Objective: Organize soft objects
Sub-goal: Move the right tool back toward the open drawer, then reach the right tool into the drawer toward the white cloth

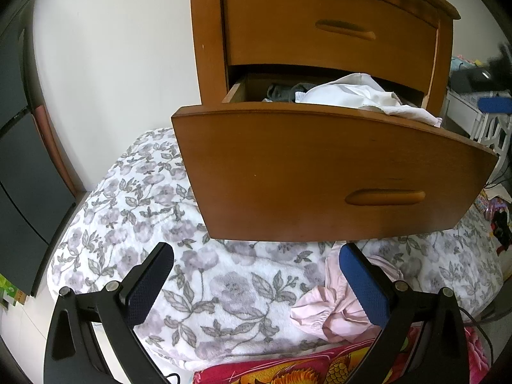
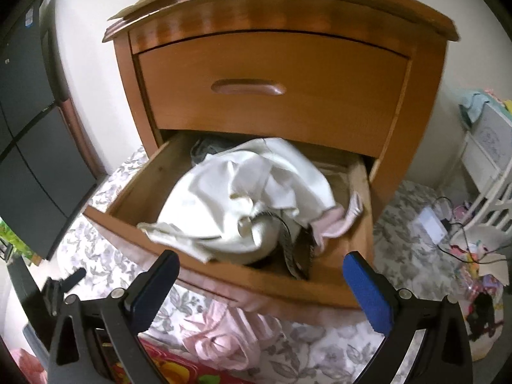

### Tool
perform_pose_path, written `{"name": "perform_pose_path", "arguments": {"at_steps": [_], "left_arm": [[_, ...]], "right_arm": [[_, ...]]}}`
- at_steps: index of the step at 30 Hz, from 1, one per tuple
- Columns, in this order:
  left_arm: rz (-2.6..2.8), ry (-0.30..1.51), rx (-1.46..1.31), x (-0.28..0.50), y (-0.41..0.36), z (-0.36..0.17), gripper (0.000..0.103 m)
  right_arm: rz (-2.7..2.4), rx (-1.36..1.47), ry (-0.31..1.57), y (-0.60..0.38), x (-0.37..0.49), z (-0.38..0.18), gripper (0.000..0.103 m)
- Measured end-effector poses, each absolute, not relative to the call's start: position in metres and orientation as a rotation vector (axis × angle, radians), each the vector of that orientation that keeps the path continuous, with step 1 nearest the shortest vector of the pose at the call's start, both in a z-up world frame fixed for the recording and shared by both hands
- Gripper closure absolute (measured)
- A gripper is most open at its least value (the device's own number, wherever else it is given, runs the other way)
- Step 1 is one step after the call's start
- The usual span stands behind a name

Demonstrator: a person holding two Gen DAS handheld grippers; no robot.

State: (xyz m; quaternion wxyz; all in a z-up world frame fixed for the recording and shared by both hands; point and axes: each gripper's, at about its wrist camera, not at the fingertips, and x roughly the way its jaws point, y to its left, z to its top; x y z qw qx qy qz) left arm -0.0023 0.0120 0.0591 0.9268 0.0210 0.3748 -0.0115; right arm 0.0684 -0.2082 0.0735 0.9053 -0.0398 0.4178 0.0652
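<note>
The crumpled cream-white cotton garment (image 2: 243, 198) is heaped in the pulled-out lower drawer (image 1: 320, 172) of the glossy orange-brown wooden nightstand (image 2: 272, 73), one corner draped over the front lip; in the judgement of this moment, shutting the drawer would pinch that overhang. A small pale pink cloth (image 2: 332, 224) and a dark patterned band (image 2: 291, 249) lie beside it in the drawer. A second soft piece — the wrinkled pale pink garment (image 1: 339, 307) — rests on the plush grey-floral blanket (image 1: 160, 211) below the drawer front, just beside the left gripper's right finger. The left gripper (image 1: 256, 288) gapes wide, holding nothing; the right gripper (image 2: 259, 288) is likewise spread and empty, poised before the drawer. Limp fabric could slip from the ribbed blue pads (image 2: 371, 297) or snag the drawer edge.
</note>
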Motion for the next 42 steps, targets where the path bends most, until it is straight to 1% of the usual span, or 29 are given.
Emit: {"name": "perform_pose_path", "arguments": {"at_steps": [2,4,5,8,9,10,16,28,33,42], "left_arm": [[-0.026,0.774,0.045,-0.001,0.011,0.058,0.0],[-0.027,0.776,0.044,-0.001,0.011,0.058,0.0],[-0.028,0.777,0.043,0.0,0.012,0.058,0.0],[-0.031,0.784,0.037,0.001,0.013,0.057,0.0],[-0.032,0.788,0.035,0.002,0.013,0.057,0.0],[-0.033,0.792,0.033,0.003,0.013,0.056,0.0],[-0.04,0.816,0.019,0.007,0.015,0.053,0.0],[-0.054,0.861,-0.02,0.015,0.02,0.046,0.0],[-0.056,0.868,-0.019,0.016,0.019,0.045,0.0],[-0.056,0.877,-0.022,0.019,0.019,0.043,0.0]], "right_arm": [[0.148,-0.09,0.869,-0.204,0.079,0.072,0.002],[0.146,-0.102,0.881,-0.201,0.089,0.07,0.008],[0.146,-0.11,0.891,-0.199,0.095,0.068,0.009],[0.138,-0.144,0.916,-0.195,0.113,0.061,0.018],[0.137,-0.152,0.927,-0.194,0.117,0.059,0.022],[0.138,-0.163,0.943,-0.192,0.124,0.055,0.024],[0.135,-0.214,0.993,-0.186,0.15,0.039,0.027],[0.085,-0.3,1.015,-0.207,0.155,0.036,0.027],[0.051,-0.295,1.03,-0.214,0.164,0.031,0.027],[0.074,-0.335,1.044,-0.2,0.17,0.023,0.027]]}}
